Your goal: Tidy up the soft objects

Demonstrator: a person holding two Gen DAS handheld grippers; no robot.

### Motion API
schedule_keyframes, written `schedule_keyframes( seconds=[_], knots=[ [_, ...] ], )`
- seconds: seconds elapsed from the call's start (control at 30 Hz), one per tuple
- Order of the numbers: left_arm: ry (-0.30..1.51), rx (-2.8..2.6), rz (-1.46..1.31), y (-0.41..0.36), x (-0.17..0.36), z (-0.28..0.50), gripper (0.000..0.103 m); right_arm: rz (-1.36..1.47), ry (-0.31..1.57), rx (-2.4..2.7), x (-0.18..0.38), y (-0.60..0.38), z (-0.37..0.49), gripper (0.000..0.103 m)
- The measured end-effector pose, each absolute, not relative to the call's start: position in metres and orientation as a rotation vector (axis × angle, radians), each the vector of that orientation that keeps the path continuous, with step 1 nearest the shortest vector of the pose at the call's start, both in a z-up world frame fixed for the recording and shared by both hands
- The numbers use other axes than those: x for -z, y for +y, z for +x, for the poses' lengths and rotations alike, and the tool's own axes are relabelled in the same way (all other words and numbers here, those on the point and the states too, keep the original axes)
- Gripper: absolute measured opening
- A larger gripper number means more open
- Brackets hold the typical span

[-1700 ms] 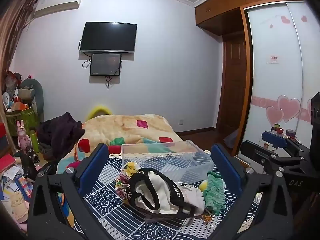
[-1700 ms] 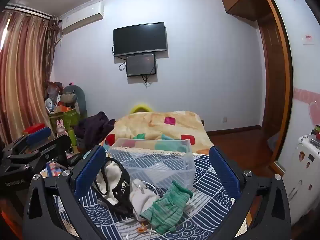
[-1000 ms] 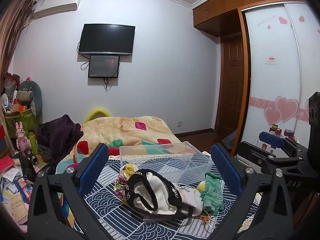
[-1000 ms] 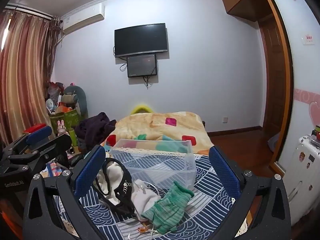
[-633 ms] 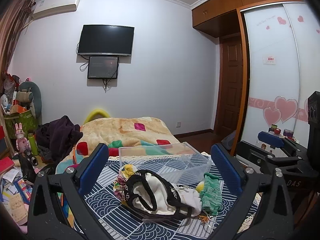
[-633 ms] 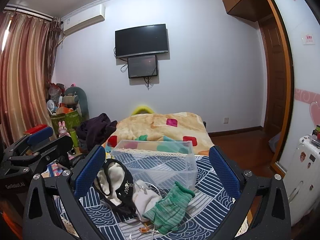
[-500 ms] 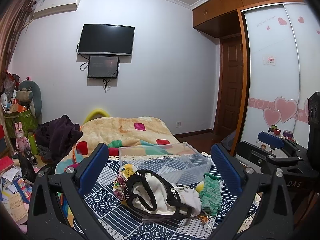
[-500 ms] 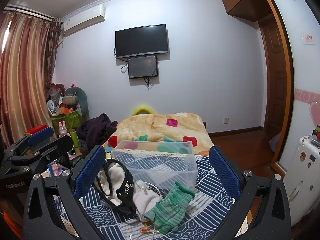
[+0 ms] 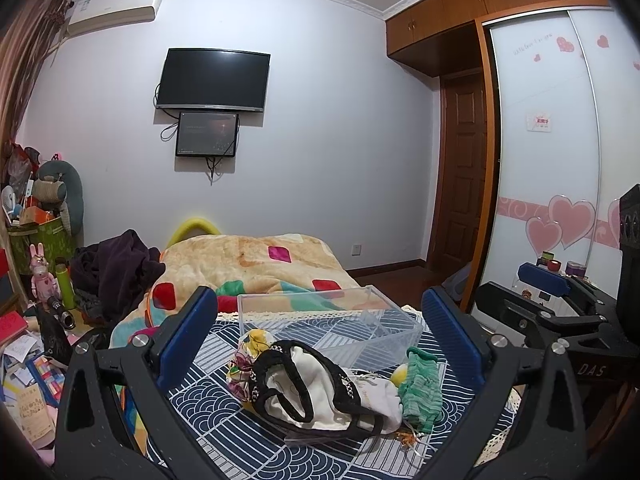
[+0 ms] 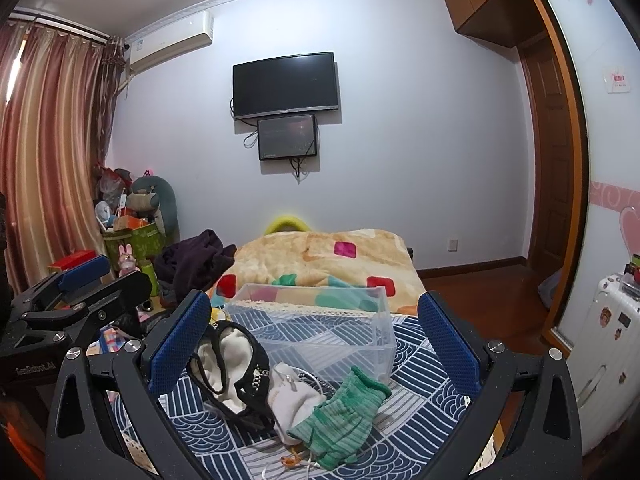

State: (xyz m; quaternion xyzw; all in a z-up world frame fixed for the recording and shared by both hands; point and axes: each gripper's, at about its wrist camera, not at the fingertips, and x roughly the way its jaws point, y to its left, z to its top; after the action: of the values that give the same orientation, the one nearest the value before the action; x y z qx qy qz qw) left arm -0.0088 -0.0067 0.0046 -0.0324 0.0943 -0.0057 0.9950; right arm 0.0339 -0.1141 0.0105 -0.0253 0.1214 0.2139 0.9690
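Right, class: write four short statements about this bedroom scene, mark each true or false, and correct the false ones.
1. The clear plastic bin is empty. True.
2. The green knitted glove lies inside the bin. False: it lies on the blue patterned cloth, in front of the bin.
3. Both the left gripper and the right gripper are open and hold nothing. True.
4. The black-trimmed white garment hangs on the wall. False: it lies beside the glove.

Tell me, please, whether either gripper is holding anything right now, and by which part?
Nothing is held. The left gripper and right gripper are both open above the green glove and clear box.
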Motion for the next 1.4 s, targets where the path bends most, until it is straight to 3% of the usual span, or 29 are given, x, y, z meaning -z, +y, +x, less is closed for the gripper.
schedule_keyframes(
  seconds=[1.0, 1.4],
  knots=[
    [0.194, 0.003, -0.084, -0.004, -0.006, -0.008, 0.103, -0.043, 0.237, -0.442, -0.009, -0.116, 0.032, 0.103],
    [0.304, 0.01, -0.106, 0.006, 0.021, 0.017, 0.103, -0.039, 0.322, -0.421, 0.01, -0.123, 0.053, 0.103]
  ],
)
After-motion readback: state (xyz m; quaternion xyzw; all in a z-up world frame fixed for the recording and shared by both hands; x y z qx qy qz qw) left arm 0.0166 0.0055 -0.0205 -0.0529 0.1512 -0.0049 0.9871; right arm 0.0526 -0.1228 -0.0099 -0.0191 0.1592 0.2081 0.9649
